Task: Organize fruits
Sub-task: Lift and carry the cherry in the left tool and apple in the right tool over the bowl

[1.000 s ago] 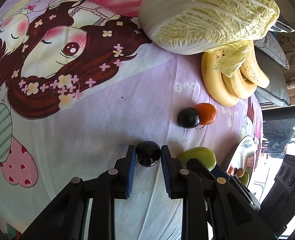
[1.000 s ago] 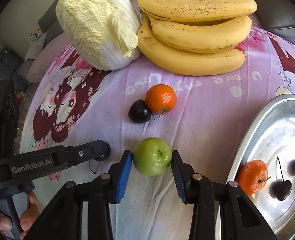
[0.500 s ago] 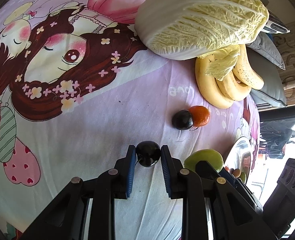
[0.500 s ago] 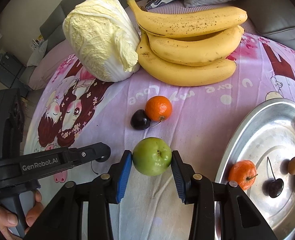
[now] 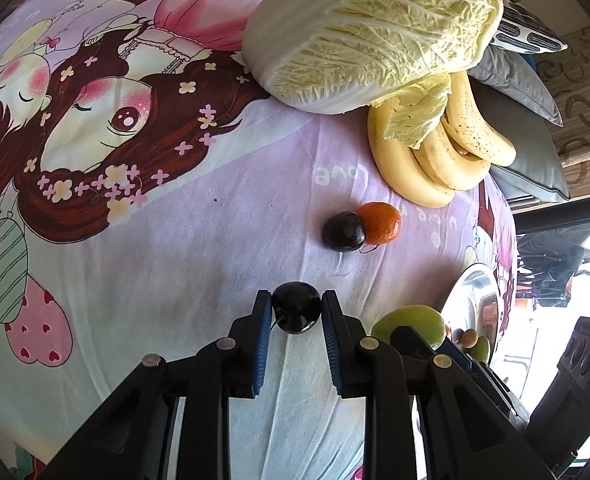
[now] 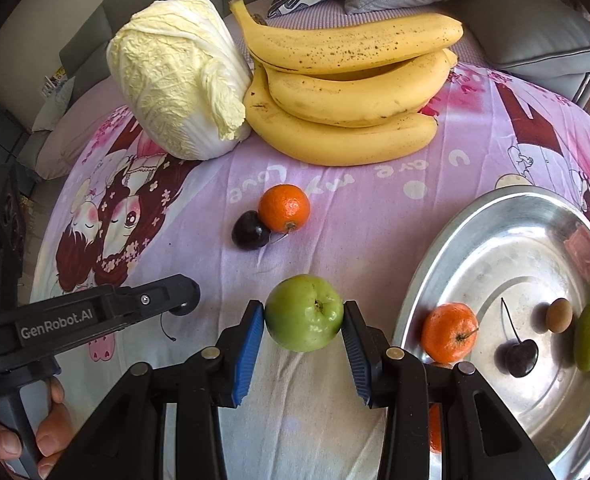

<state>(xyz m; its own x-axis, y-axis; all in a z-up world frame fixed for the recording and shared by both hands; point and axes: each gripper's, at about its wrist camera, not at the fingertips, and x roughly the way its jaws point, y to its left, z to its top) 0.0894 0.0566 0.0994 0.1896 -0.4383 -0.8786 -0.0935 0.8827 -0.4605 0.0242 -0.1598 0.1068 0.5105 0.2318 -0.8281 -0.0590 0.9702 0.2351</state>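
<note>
My left gripper (image 5: 296,314) is shut on a dark cherry (image 5: 296,312), lifted a little off the cartoon-print cloth. My right gripper (image 6: 303,326) is shut on a green apple (image 6: 303,312), held just left of the steel tray (image 6: 495,240); the apple (image 5: 409,324) also shows low in the left wrist view. Farther out on the cloth lie a dark plum (image 6: 250,230) touching a tangerine (image 6: 284,207), the same pair as plum (image 5: 343,232) and tangerine (image 5: 379,222). In the tray lie a tangerine (image 6: 449,332), a stemmed cherry (image 6: 519,354), a small brown fruit (image 6: 559,315) and a green fruit (image 6: 589,336).
A bunch of bananas (image 6: 347,96) and a napa cabbage (image 6: 175,76) lie at the far side of the cloth. Grey cushions (image 6: 535,36) stand behind them. The left gripper's body and the hand (image 6: 51,412) holding it fill the lower left of the right wrist view.
Both grippers have risen slightly with their fruit, so the cloth, bananas and cabbage look farther away. More of the tray shows in the right wrist view.
</note>
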